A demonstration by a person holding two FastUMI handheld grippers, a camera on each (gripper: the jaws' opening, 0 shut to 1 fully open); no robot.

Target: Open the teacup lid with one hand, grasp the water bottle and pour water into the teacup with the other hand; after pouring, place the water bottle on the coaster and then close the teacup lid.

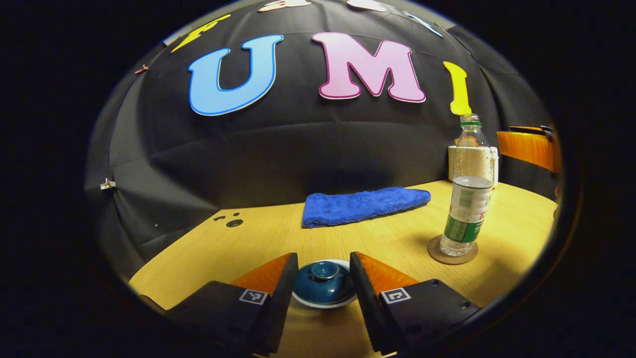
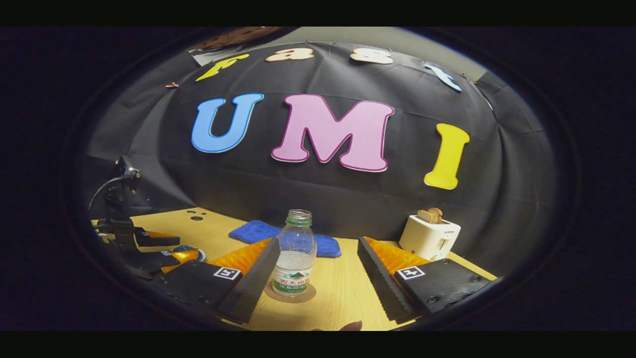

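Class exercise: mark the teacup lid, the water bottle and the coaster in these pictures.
teacup lid (image 1: 324,283), left gripper view, on its dome below the knob.
water bottle (image 2: 295,248), right gripper view, on the clear body above the label.
coaster (image 1: 437,256), left gripper view, on its bare left edge.

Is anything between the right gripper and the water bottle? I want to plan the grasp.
Nothing visible. In the right gripper view the water bottle stands on its coaster just ahead of the open right gripper, with only bare table in between. The blue cloth lies behind it.
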